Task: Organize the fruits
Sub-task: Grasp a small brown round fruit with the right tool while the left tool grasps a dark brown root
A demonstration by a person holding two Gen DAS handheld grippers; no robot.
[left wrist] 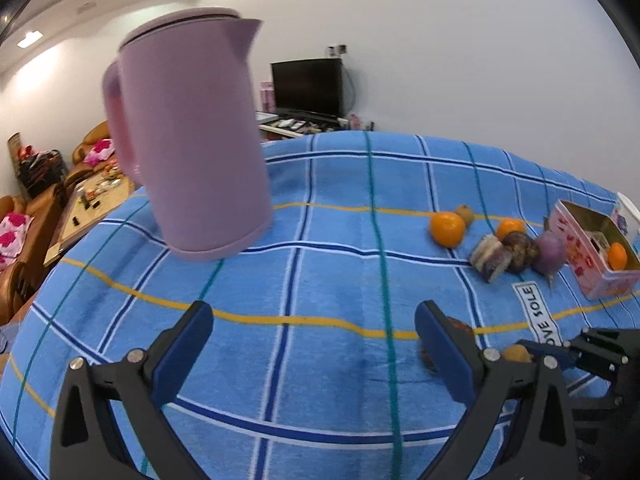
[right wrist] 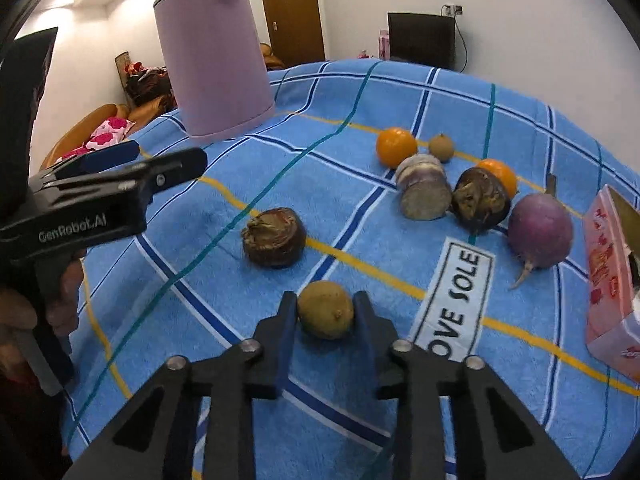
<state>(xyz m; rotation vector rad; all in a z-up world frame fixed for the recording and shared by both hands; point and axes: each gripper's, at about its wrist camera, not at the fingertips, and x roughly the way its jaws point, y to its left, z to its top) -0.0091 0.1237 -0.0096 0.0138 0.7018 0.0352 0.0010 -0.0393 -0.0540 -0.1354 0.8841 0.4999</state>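
My right gripper (right wrist: 326, 303) is shut on a small round greenish-brown fruit (right wrist: 325, 311) that rests on the blue checked cloth (right wrist: 360, 92), one finger on each side of it. My left gripper (left wrist: 314, 316) hangs open over bare cloth with nothing between its fingers; in the right wrist view it (right wrist: 132, 168) juts in from the left. A dark brown bulb (right wrist: 274, 238) lies just beyond the held fruit. Further right lie two oranges (right wrist: 396, 147), a small brown fruit (right wrist: 441, 147), a cut root piece (right wrist: 424, 192), another dark bulb (right wrist: 480, 200) and a purple radish (right wrist: 540, 232).
A pink box (left wrist: 592, 256) at the cloth's right side stands open with an orange (left wrist: 616, 256) inside. A tall pink kettle (left wrist: 192, 140) stands at the far left of the table. A white cloth label (right wrist: 452, 304) lies right of my right gripper.
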